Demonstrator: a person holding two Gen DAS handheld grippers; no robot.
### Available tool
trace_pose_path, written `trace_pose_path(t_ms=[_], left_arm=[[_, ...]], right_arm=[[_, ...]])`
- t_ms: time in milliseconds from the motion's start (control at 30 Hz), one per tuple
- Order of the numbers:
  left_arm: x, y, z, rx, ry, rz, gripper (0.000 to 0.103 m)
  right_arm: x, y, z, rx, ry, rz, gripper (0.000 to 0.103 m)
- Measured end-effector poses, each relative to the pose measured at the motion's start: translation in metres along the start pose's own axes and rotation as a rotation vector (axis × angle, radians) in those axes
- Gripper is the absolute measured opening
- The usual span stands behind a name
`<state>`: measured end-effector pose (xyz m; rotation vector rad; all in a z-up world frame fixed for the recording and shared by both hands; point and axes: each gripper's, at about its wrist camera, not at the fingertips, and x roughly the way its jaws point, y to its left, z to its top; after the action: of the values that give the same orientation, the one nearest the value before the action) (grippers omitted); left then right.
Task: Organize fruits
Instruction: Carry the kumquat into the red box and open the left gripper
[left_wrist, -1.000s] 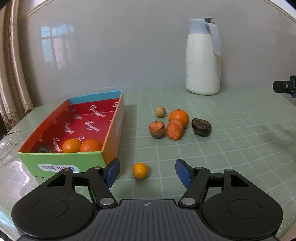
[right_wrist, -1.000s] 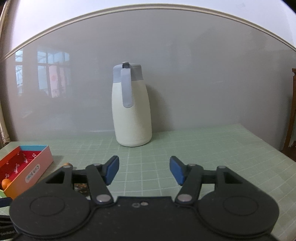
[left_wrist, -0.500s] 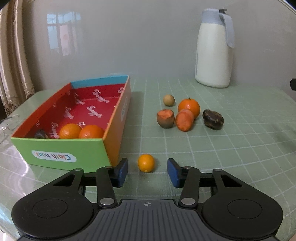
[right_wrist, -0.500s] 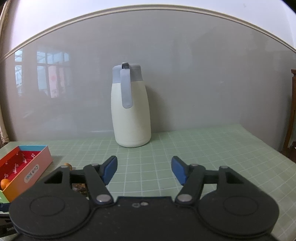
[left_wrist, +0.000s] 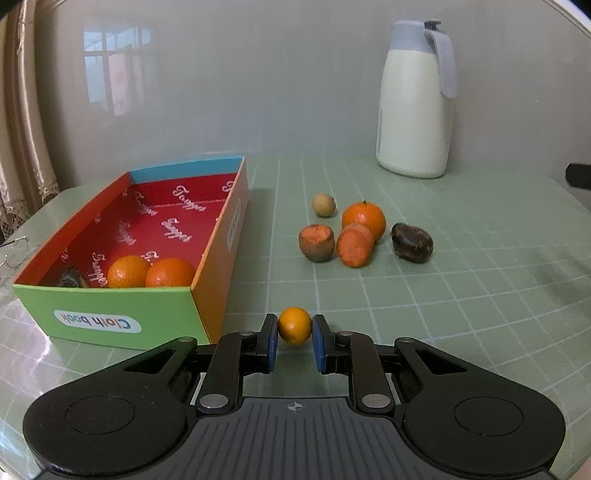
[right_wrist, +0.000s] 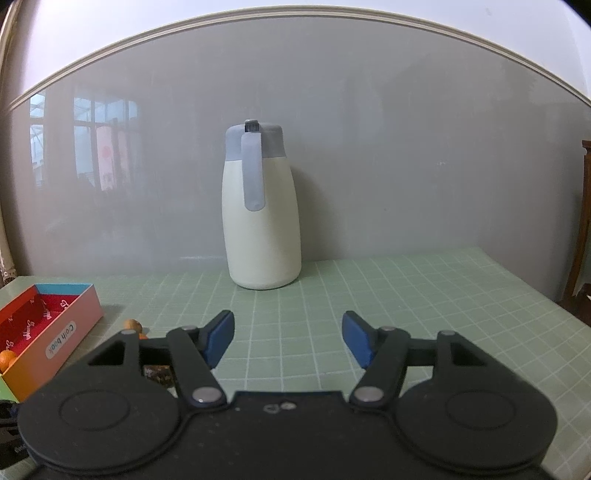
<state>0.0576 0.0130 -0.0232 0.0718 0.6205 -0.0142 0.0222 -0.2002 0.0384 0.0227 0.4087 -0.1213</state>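
Note:
My left gripper (left_wrist: 294, 338) is shut on a small orange kumquat (left_wrist: 294, 325) just above the green table, right of the box's near corner. The colourful cardboard box (left_wrist: 110, 314) holds two oranges (left_wrist: 149, 271) and a dark fruit (left_wrist: 68, 277). Beyond lie loose fruits: a tan longan (left_wrist: 324, 205), an orange (left_wrist: 364, 220), two cut orange-fleshed pieces (left_wrist: 336, 244) and a dark brown fruit (left_wrist: 412, 242). My right gripper (right_wrist: 288, 339) is open and empty above the table, facing the jug.
A cream jug with a grey-blue lid (left_wrist: 415, 99) stands at the back by the wall; it also shows in the right wrist view (right_wrist: 260, 210). Glasses (left_wrist: 13, 253) lie left of the box. The box's end (right_wrist: 51, 332) sits at the right view's left edge.
My left gripper moved forward around the kumquat and closed on it. The right gripper stayed nearly still and open.

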Motion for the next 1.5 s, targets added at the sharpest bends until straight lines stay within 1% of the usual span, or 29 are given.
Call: trace_pose_path(t_ms=[133, 300, 533, 700, 800, 1000, 1200, 1300, 1467, 1500], left_arm=[[-0.010, 0.003, 0.004, -0.008, -0.030, -0.014, 0.020], [-0.030, 0.012, 0.012, -0.026, -0.098, -0.017, 0.020], [-0.041, 0.032, 0.019, -0.046, -0.156, 0.018, 0.020], [-0.041, 0.054, 0.024, -0.063, -0.184, 0.074, 0.020], [-0.040, 0.074, 0.026, -0.100, -0.190, 0.107, 0.020], [-0.031, 0.113, 0.025, -0.157, -0.174, 0.172, 0.020], [-0.021, 0.139, 0.021, -0.205, -0.150, 0.209, 0.020], [-0.015, 0.144, 0.020, -0.214, -0.130, 0.205, 0.020], [-0.015, 0.139, 0.019, -0.206, -0.130, 0.183, 0.020], [-0.016, 0.138, 0.018, -0.205, -0.130, 0.182, 0.023]], right_arm=[[0.000, 0.001, 0.000, -0.004, 0.001, -0.001, 0.064], [0.000, 0.002, -0.001, -0.009, 0.004, -0.003, 0.064], [0.000, 0.007, -0.002, -0.020, 0.010, 0.002, 0.064], [0.000, 0.016, -0.004, -0.030, 0.014, 0.011, 0.064], [0.000, 0.022, -0.005, -0.039, 0.017, 0.017, 0.064], [0.002, 0.033, -0.005, -0.051, 0.021, 0.032, 0.064], [0.005, 0.048, -0.006, -0.067, 0.026, 0.055, 0.065], [0.006, 0.055, -0.007, -0.080, 0.030, 0.062, 0.065], [0.007, 0.059, -0.008, -0.082, 0.031, 0.066, 0.067], [0.007, 0.059, -0.008, -0.083, 0.032, 0.066, 0.067]])
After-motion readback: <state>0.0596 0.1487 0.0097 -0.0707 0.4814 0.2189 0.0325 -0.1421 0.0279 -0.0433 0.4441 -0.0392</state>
